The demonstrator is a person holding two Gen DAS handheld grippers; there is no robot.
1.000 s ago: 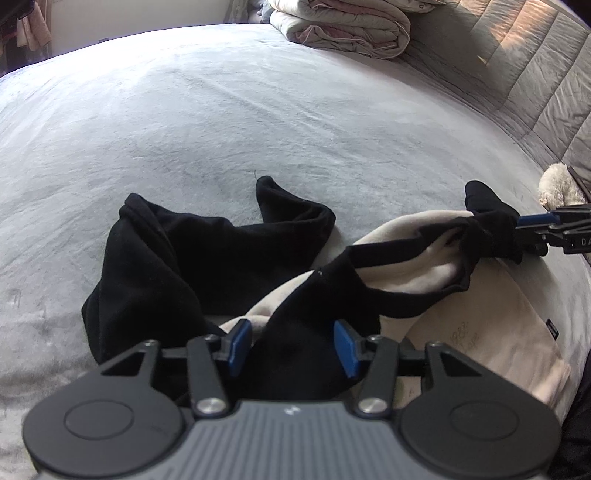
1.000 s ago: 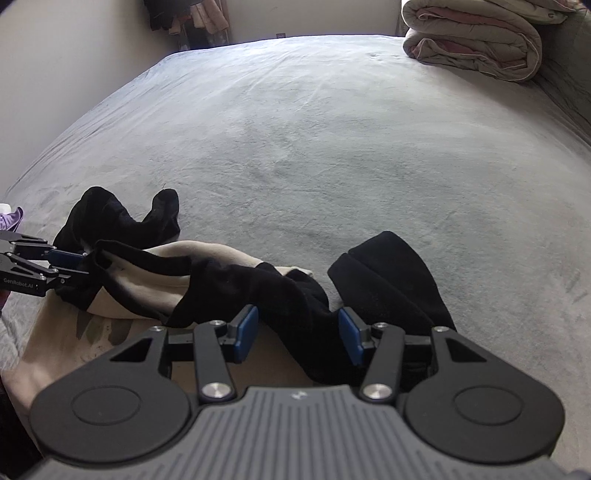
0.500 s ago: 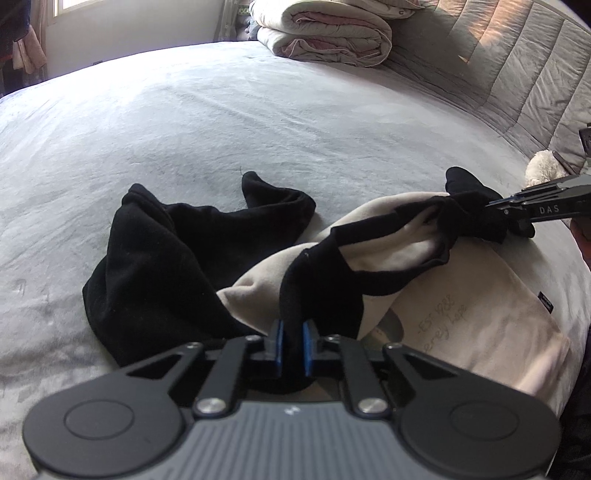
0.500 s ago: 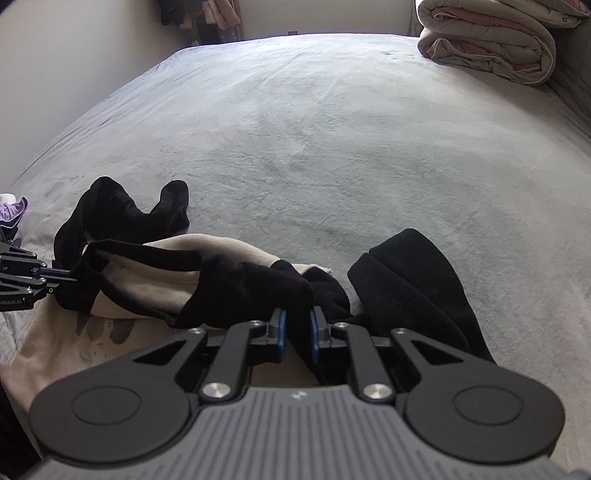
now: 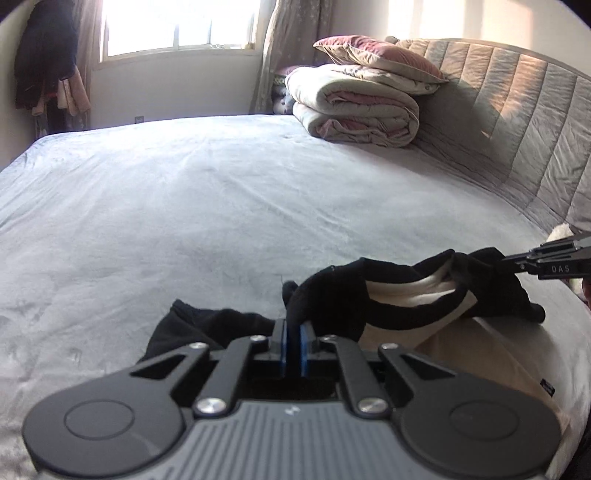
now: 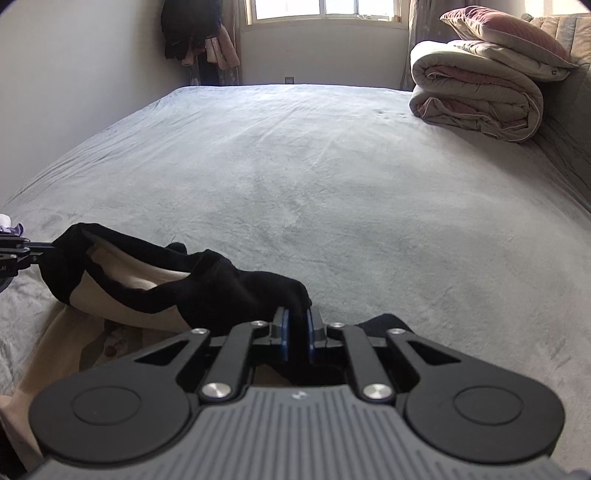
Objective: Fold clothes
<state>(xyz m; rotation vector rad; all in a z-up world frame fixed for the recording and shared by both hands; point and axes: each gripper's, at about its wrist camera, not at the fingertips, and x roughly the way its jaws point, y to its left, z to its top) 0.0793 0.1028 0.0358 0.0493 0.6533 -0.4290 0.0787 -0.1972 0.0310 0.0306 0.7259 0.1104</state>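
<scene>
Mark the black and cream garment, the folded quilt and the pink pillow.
black and cream garment (image 5: 402, 295), left wrist view, cream inner panel.
folded quilt (image 6: 476, 99), right wrist view, rolled side.
pink pillow (image 5: 373, 50), left wrist view, top face.

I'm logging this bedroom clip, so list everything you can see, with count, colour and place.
garment: one, black with cream body, near edge of the bed, its black trim stretched between both grippers
bed: one, grey plush cover, fills the middle
folded duvet: one, beige and pink, far right by the headboard
pillow: one, dusty pink, on the duvet
headboard: one, grey-beige, padded, right side
window: one, bright, far wall
hanging clothes: several, dark and pink, far left corner
left gripper: black, blue pads, shut on the garment
right gripper: black, blue pads, closing on the garment
</scene>
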